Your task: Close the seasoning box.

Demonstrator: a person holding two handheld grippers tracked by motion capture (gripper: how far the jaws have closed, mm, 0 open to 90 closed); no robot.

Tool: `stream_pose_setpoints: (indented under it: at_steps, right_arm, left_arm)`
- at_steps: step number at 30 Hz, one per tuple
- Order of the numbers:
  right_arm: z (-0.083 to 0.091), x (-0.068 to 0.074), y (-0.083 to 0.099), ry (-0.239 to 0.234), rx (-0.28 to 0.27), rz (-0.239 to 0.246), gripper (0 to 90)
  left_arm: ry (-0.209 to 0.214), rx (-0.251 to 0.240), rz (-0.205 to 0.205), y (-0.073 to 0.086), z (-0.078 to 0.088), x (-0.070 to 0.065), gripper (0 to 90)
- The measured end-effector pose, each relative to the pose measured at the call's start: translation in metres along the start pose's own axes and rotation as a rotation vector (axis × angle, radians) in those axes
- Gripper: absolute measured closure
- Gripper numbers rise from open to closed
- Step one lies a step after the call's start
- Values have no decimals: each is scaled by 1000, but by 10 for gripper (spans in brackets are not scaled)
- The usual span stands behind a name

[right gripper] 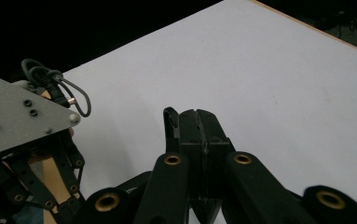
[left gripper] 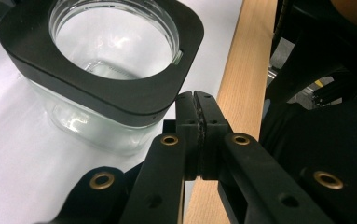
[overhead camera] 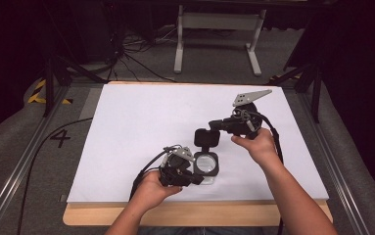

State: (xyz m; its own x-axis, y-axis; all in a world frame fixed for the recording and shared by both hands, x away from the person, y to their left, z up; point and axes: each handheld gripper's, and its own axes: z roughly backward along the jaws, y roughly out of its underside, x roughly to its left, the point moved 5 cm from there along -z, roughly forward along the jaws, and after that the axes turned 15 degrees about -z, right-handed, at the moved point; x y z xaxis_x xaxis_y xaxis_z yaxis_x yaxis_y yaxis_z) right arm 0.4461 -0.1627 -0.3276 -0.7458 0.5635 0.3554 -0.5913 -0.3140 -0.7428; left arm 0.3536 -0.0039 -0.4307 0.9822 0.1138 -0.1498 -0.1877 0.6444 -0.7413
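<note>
A clear glass jar (overhead camera: 206, 164) with a square black rim (left gripper: 120, 100) stands open near the front edge of the white sheet. Its black lid (overhead camera: 207, 138) stands upright at the jar's far edge; I cannot tell whether a hinge joins them. My left gripper (overhead camera: 199, 179) is shut and empty, its tip (left gripper: 195, 98) right beside the near corner of the rim. My right gripper (overhead camera: 213, 125) reaches in from the right to the top of the lid with its jaws pressed together (right gripper: 197, 114). A thin black edge (right gripper: 169, 122) shows beside one jaw, not between them.
The white sheet (overhead camera: 151, 122) lies on a wooden board (overhead camera: 199, 213), whose edge (left gripper: 246, 84) runs just beside the jar. On the floor beyond the table are a white frame (overhead camera: 219, 22) and cables (overhead camera: 131, 54). The left gripper's grey plate (right gripper: 17, 116) is close to my right jaws.
</note>
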Motion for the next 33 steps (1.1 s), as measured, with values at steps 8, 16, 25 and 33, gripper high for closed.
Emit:
stream_pose_setpoints:
  at_steps: [8,16,25,33]
  right_arm:
    - [3,-9,-4,66,-10,-11,898]
    - [-4,-10,4,53,48,-18,899]
    - [-1,1,12,32,59,9,899]
    - [-3,14,23,13,102,33,899]
  left_arm:
    - [-4,6,-2,0,-1,0,895]
    - [0,16,-17,0,-3,-1,895]
    - [-4,19,-1,0,-4,0,894]
    - [-2,16,-1,-1,-7,0,892]
